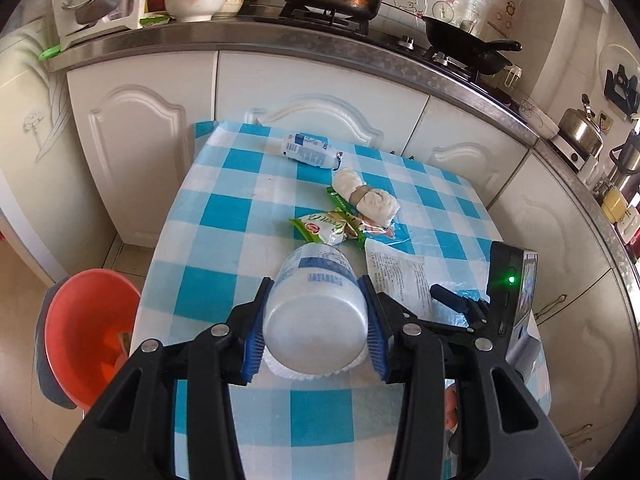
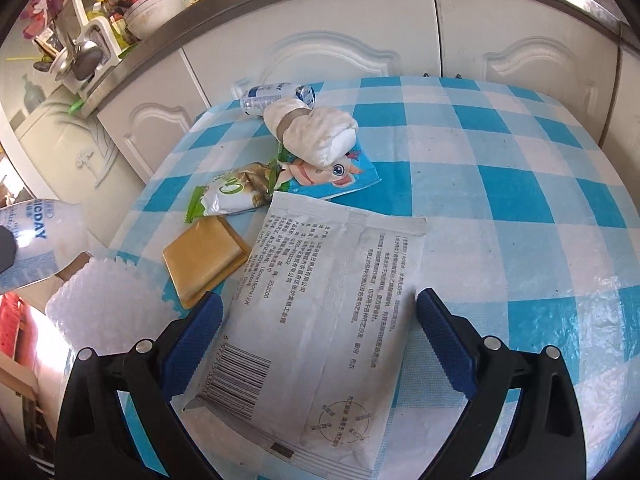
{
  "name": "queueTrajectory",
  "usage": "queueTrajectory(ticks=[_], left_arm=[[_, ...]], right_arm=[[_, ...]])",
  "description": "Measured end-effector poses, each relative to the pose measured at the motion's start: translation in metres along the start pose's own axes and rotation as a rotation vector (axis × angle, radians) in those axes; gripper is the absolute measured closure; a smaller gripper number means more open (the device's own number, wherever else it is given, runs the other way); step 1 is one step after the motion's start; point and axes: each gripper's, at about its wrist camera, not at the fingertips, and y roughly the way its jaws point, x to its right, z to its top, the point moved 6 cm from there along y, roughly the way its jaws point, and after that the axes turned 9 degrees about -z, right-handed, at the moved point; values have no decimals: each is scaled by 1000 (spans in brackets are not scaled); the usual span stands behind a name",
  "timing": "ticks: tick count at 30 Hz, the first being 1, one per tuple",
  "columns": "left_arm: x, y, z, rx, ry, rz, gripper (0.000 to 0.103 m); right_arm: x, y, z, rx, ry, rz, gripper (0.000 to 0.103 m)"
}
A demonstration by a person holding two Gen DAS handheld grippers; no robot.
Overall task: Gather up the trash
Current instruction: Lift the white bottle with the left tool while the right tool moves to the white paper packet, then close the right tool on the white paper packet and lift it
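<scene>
So the left gripper [image 1: 316, 312] is clamped on a white plastic bottle [image 1: 316, 304] above the checkered table [image 1: 240, 216], while the right gripper [image 2: 320, 332] sits wide apart over a flat white packet [image 2: 320, 320] lying there.

My right gripper [image 2: 320, 312] hovers with jaws spread wide on either side of a flat white printed packet [image 2: 320, 320] lying on the checkered worktop [image 2: 520, 200]. Just beside the packet's left edge lies a tan square wrapper [image 2: 206, 256], and beyond it a green snack bag [image 2: 232, 194] and a rolled white cloth [image 2: 316, 132].
</scene>
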Motion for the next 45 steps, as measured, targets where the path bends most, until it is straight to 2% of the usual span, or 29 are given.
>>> queueTrajectory(ticks=[4,6,7,8,9,10,12,17,20,22,23,24,26,30,32,34,37,39,45], left_arm=[[-9,-14,-12,-10,-24,31,59],[-13,-19,-17,-19,-38,39,59],[-14,-22,-19,-22,-41,48,59],[-16,-24,-21,-23,-38,59,59],[-17,-26,-22,-27,-38,62,59],[-19,-27,-23,-30,-42,63,59],[-23,-28,-25,-29,-49,70,59],[-26,-26,-25,-17,-62,33,59],[-28,-26,-23,5,-71,0,59],[-29,-26,-22,22,-81,-23,59],[-31,-26,-21,29,-84,-37,59],[-32,-26,-19,35,-87,-49,59],[-35,-26,-17,51,-96,-72,59],[-44,-29,-16,74,-103,-102,59],[-50,-30,-17,81,-111,-116,59],[-55,-31,-19,87,-108,-115,59],[-64,-34,-22,96,-95,-106,59],[-70,-35,-24,100,-101,-109,59],[-88,-35,-37,95,-108,-106,59]], right_arm=[[2,1,-2,-5,-47,-26,7],[3,1,-3,-5,-72,-32,11],[5,0,-3,-1,-78,-36,14],[8,-1,-2,8,-83,-49,26],[12,-2,0,13,-82,-47,32],[16,-2,2,14,-75,-33,34],[24,-4,5,15,-60,-19,46],[37,-6,9,24,-30,4,53],[40,-7,9,26,-32,-3,48],[38,-8,8,16,-39,6,30],[39,-10,7,12,-24,12,14],[37,-10,6,2,-15,22,12],[28,-12,4,-10,-27,39,11],[4,-5,-6,-21,-141,-64,6],[-5,-5,-9,-9,-198,-123,7],[-3,-7,-10,4,-198,-157,7],[1,-4,-11,-21,-176,-121,10],[3,-6,-11,-12,-169,-121,17],[7,-12,-12,9,-149,-121,28]])
